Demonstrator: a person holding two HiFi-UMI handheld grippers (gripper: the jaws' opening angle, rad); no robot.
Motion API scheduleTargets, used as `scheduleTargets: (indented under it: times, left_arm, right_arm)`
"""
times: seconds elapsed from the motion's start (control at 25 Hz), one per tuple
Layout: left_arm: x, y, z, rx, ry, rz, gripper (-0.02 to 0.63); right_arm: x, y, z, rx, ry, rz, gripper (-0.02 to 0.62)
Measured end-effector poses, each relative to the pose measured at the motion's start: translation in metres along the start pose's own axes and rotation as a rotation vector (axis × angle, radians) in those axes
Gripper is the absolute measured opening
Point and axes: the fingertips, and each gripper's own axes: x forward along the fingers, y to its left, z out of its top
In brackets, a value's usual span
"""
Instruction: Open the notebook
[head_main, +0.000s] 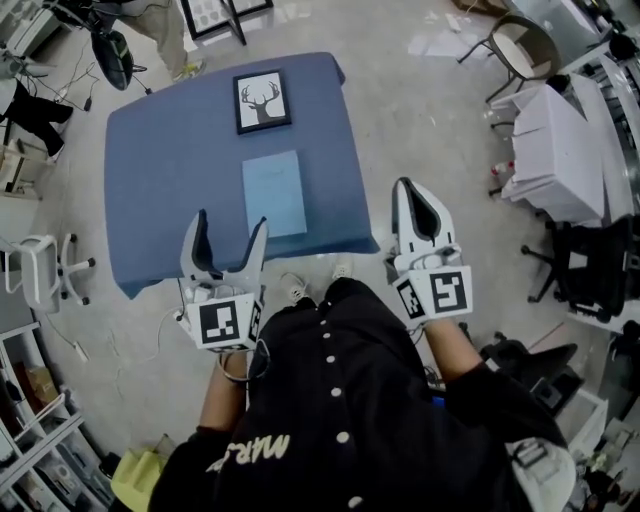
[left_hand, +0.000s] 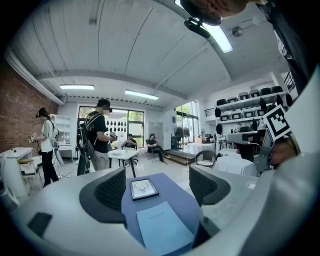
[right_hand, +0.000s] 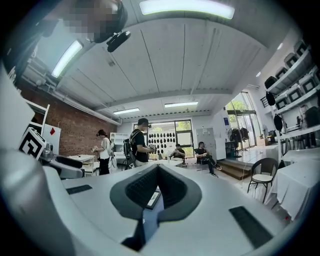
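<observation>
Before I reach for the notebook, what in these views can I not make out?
- Notebook spine side: head view, too small to tell which edge is bound.
- Cover print: left gripper view, faint and blurred.
- Notebook's near edge: left gripper view, cut off by the left gripper's own body.
- Most of the table: right gripper view, hidden behind the right gripper's shut jaws.

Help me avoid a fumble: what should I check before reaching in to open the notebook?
1. Notebook closed and lying flat on the blue table: ok.
2. Left gripper open and empty: ok.
3. Right gripper open: not ok, its jaws are together with nothing between them.
4. Cover free of clutter: ok, the framed deer picture lies apart, beyond the notebook.
5. Which edge is the spine: cannot tell.
</observation>
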Motion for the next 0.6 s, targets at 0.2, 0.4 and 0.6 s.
scheduleTargets:
  times: [0.2,0.4,0.6]
  left_arm:
    - [0.037,-0.015,-0.015,-0.003,0.061,0.008,0.382]
    - [0.085,-0.04,-0.063,-0.008,0.176,0.011,0.382]
    - [0.129,-0.06,-0.132,-0.031,0.291,0.019,0.382]
  right_arm:
    - [0.024,-0.031,-0.008,0.008,0.02,0.021,0.002]
    - [0.042,-0.065,-0.045,0.035,0.09,0.034,0.002]
    - [0.062,-0.084,-0.097,0.061,0.17,0.053,0.002]
